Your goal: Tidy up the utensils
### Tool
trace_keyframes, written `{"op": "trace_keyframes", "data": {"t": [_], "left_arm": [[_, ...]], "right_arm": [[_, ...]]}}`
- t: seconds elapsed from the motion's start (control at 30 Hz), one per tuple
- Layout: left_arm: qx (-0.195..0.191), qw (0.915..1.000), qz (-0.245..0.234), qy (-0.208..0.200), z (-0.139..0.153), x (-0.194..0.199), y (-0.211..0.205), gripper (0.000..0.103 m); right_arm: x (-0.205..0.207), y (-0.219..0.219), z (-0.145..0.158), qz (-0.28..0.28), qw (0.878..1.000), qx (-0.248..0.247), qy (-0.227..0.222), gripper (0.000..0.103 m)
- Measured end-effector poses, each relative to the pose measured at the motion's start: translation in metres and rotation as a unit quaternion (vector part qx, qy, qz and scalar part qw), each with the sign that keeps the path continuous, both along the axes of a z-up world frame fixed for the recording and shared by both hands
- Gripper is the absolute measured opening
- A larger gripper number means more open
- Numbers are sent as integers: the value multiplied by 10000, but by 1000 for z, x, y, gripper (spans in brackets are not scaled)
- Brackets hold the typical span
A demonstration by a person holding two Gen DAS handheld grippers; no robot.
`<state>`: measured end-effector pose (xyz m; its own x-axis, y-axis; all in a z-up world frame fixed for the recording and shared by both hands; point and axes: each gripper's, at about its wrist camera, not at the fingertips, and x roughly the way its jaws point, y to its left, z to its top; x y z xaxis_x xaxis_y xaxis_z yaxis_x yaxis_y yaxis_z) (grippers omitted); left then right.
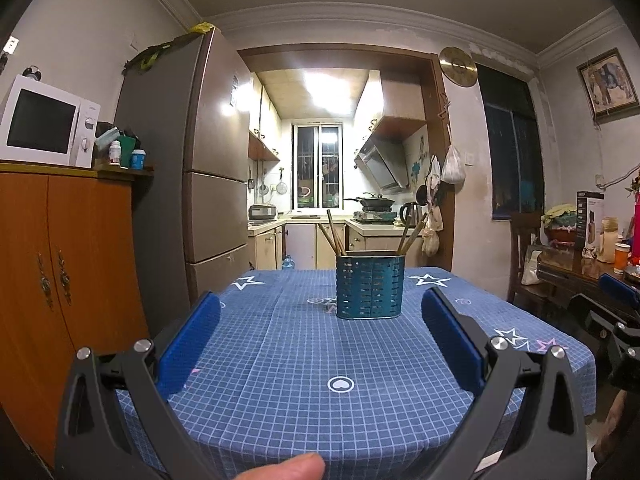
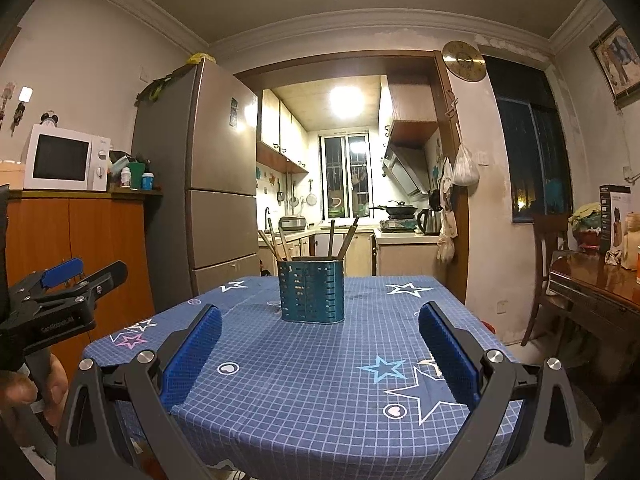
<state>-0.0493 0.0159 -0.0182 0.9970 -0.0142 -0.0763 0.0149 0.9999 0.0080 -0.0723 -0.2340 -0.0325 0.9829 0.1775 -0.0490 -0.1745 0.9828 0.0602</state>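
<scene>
A teal perforated utensil holder (image 1: 369, 286) stands upright on the blue checked tablecloth (image 1: 304, 364), with several wooden chopsticks (image 1: 334, 234) sticking up out of it. My left gripper (image 1: 320, 300) hangs above the near part of the table, open and empty, well short of the holder. In the right wrist view the same holder (image 2: 311, 291) with its chopsticks (image 2: 344, 238) sits ahead, slightly left of centre. My right gripper (image 2: 319, 312) is open too, nothing between its blue pads. The left gripper (image 2: 60, 292) shows at the left edge, held by a hand.
An orange cabinet (image 1: 60, 260) with a microwave (image 1: 44, 122) stands left of the table, then a tall fridge (image 1: 208, 160). A wooden table (image 2: 596, 280) with boxes and a chair (image 2: 548, 264) are on the right. The kitchen doorway lies behind.
</scene>
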Motion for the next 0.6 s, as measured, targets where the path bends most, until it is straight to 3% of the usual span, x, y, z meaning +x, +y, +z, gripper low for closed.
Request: {"op": "trace_keyframes", "data": {"t": [0.6], "left_arm": [[114,9998,-98,103,-5,7,-3,97]], "right_arm": [[10,-4,0,-61,10000,-20,75,98]]}}
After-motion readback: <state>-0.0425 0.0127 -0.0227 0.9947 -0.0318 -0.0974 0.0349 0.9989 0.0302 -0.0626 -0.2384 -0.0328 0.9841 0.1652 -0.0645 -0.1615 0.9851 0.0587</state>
